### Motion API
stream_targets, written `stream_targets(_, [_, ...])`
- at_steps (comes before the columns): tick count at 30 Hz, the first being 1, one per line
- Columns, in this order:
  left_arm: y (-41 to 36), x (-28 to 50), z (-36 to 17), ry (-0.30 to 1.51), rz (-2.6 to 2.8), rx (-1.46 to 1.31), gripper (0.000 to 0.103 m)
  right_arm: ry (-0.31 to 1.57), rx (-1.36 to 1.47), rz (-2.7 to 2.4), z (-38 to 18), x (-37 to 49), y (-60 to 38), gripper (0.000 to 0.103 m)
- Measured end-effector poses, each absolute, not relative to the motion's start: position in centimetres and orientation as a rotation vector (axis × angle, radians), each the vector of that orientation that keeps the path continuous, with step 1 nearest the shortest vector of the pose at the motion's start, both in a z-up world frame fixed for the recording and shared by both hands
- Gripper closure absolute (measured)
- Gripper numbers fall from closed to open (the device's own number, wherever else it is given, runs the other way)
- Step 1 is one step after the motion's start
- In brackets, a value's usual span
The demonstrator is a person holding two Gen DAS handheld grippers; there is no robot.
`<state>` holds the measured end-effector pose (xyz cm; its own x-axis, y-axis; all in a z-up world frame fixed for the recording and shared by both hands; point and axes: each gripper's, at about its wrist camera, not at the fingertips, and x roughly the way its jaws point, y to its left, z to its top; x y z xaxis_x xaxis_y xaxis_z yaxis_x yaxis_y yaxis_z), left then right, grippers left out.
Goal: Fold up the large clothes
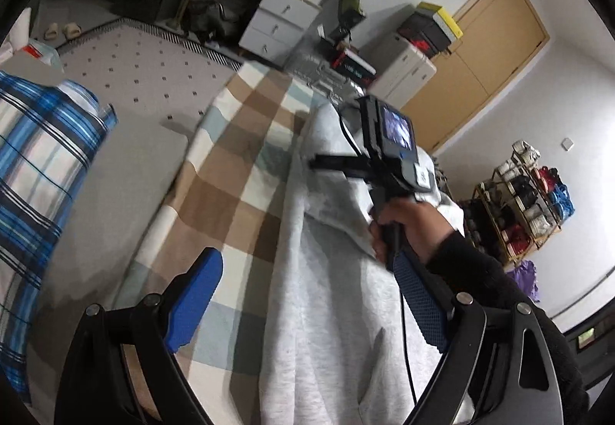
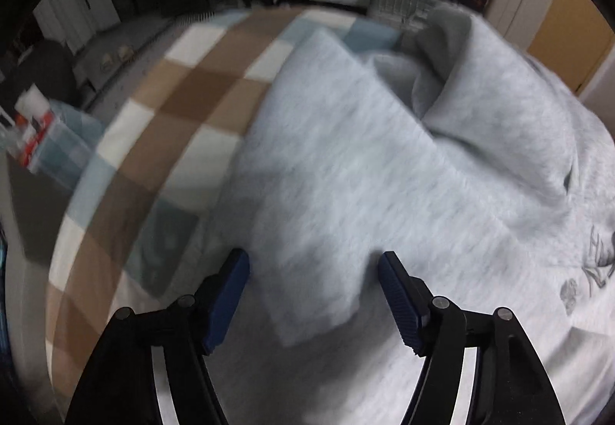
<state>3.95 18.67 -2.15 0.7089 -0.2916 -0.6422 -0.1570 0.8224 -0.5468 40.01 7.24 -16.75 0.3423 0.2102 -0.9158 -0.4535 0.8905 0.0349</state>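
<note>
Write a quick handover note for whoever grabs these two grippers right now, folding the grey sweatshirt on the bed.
Left gripper: open, empty, over the near part of the grey sweatshirt.
Right gripper: open, nothing gripped, above a folded-over flap of the sweatshirt; the hand holds it over the garment's far part.
Where things are: the sweatshirt lies lengthwise on the checked blanket, hood at the far end, printed front partly showing at the right. A blue plaid garment sits aside on the left.
Done: one side looks folded inward.
Left: probably fold the other side in, then fold it up lengthwise and smooth it.
</note>
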Motion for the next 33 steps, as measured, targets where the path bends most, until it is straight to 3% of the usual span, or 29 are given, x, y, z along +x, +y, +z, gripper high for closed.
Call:
stream_targets(3, [18.3,3.9,-1.7,0.796,-0.116,-0.625,0.015,1.043,-0.17,0.49,-15.7,42.0,6.9,0.08])
stream_targets(5, [17.9,3.7,-1.2,0.768,-0.123,-0.609,0.015,1.012,-0.084,0.468,-14.6,44.1,6.1,0.067])
stream_targets(9, [17.3,3.8,-1.2,0.759,-0.105,-0.568,0.015,1.07,-0.075,0.394,-15.9,49.6,7.3,0.068])
stream_targets(12, [17.1,4.5,-1.9,0.799,-0.119,-0.583,0.015,1.172,-0.149,0.338,-18.3,48.5,8.6,0.068])
stream_targets(17, [16.6,4.6,-1.7,0.801,-0.112,-0.552,0.015,1.141,-0.203,0.38,-18.1,49.2,8.5,0.069])
stream_targets(24, [16.4,4.6,-2.1,0.824,-0.119,-0.55,0.015,1.027,-0.043,0.446,-14.0,47.6,0.0,0.064])
stream_targets(27, [15.8,4.5,-1.9,0.824,-0.13,-0.546,0.015,1.004,-0.087,0.402,-11.8,44.1,-5.1,0.054])
stream_targets(33, [14.2,4.7,-1.7,0.816,-0.146,-0.542,0.015,1.044,-0.152,0.257,-12.4,39.6,-16.1,0.05])
